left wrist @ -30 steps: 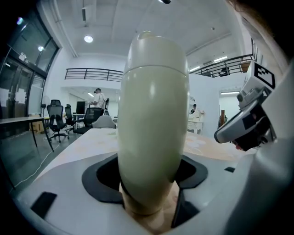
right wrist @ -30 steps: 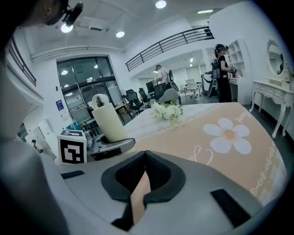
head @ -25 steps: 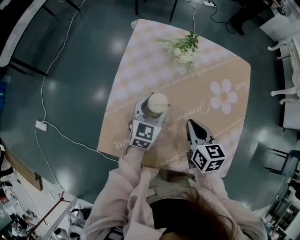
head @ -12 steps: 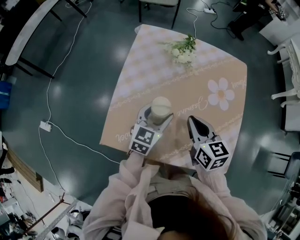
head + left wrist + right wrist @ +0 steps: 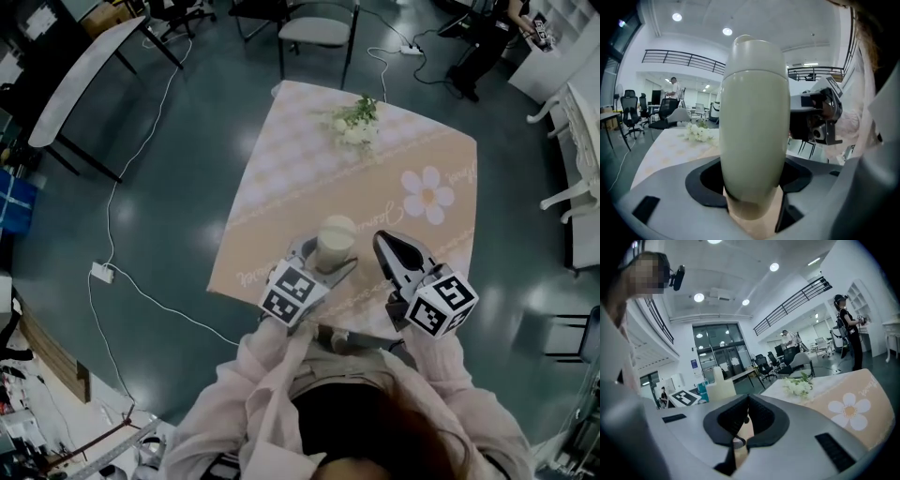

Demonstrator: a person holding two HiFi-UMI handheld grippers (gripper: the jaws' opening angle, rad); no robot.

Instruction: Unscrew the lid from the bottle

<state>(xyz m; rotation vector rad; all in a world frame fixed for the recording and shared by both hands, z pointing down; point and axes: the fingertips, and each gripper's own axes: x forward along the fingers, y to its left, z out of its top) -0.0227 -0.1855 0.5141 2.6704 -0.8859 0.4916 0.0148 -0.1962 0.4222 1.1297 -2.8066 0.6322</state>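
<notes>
Gripping the pale bottle (image 5: pixel 752 140) around its lower body, the left gripper (image 5: pixel 330 261) holds it upright over the worktop's (image 5: pixel 281 187) near edge, lid (image 5: pixel 752 54) on. Just beside it, the right gripper (image 5: pixel 384 246) has its jaws pressed together, empty.

Pale green bottle (image 5: pixel 752 140), upright, lid (image 5: pixel 753 52) on
</notes>
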